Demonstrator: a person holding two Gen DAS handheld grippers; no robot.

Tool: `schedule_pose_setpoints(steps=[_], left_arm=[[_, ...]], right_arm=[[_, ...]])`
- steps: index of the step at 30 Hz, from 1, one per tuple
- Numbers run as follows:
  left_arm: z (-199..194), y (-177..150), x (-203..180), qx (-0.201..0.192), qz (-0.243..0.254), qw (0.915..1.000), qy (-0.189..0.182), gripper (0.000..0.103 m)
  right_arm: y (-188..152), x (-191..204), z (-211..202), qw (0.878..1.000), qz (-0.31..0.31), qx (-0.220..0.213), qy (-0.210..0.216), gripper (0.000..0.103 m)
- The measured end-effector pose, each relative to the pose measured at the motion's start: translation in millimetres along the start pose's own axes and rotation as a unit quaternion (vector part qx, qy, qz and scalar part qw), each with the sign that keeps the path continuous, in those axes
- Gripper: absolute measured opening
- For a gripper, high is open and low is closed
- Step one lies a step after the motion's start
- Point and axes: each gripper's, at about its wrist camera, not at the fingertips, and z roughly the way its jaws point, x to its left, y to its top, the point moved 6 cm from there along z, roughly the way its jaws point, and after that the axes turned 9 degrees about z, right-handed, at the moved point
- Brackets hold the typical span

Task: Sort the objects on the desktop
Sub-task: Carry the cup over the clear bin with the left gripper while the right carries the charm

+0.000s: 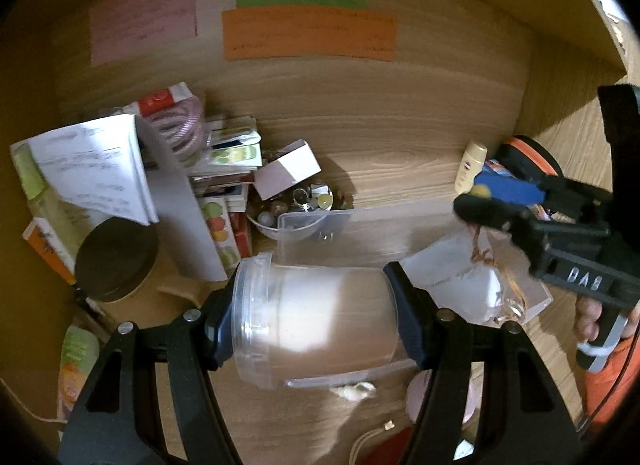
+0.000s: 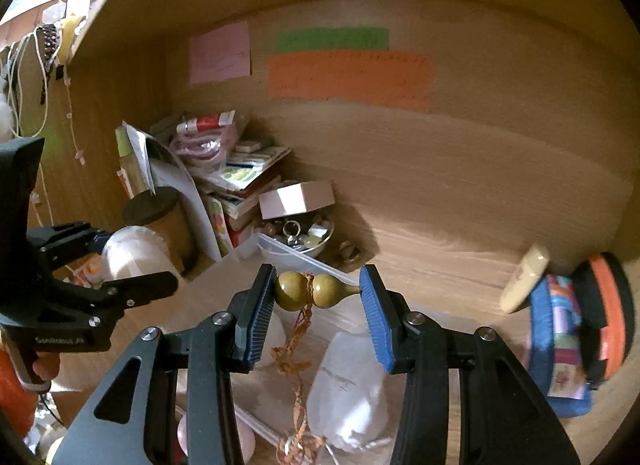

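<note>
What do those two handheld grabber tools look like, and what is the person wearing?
Both are black, angular plastic tools with silver bolts at the joints. The left gripper and the right gripper each have two flat jaws faced with dark blue ribbed pads. White raised lettering marks their sides, too blurred to read surely. A grey trigger bar sits under each handle. The person's orange sleeve shows behind one.

Pretty dim, warm yellowish light; heavy fisheye bend and black corners. Bright glare on the plastic jar (image 1: 320, 317), far wall notes (image 1: 308, 33) are blurry, shadows soft.
</note>
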Motion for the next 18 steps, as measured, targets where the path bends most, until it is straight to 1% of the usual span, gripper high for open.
schedule_pose_setpoints(steps=[2, 5, 12, 18], left_arm=[[6.0, 3.3, -1.8, 0.002, 0.004, 1.0000, -0.001, 0.065], [17.3, 8.7, -5.5, 0.009, 0.010, 0.9999, -0.006, 0.065], [50.2, 15.3, -12.5, 0.036, 0.020, 0.9991, -0.014, 0.065], [78.1, 18.2, -17.0, 0.064, 0.025, 0.9974, -0.020, 0.065]], right_arm=[[-2.7, -1.6, 6.7, 1.000, 0.004, 0.007, 0.003, 0.039], [-10.4, -5.8, 17.5, 1.000, 0.001, 0.018, -0.006, 0.040], [-22.9, -24.2, 31.7, 0.999, 0.006, 0.043, -0.007, 0.040], [-28.7, -38.7, 41.0, 0.998, 0.009, 0.057, -0.025, 0.040]])
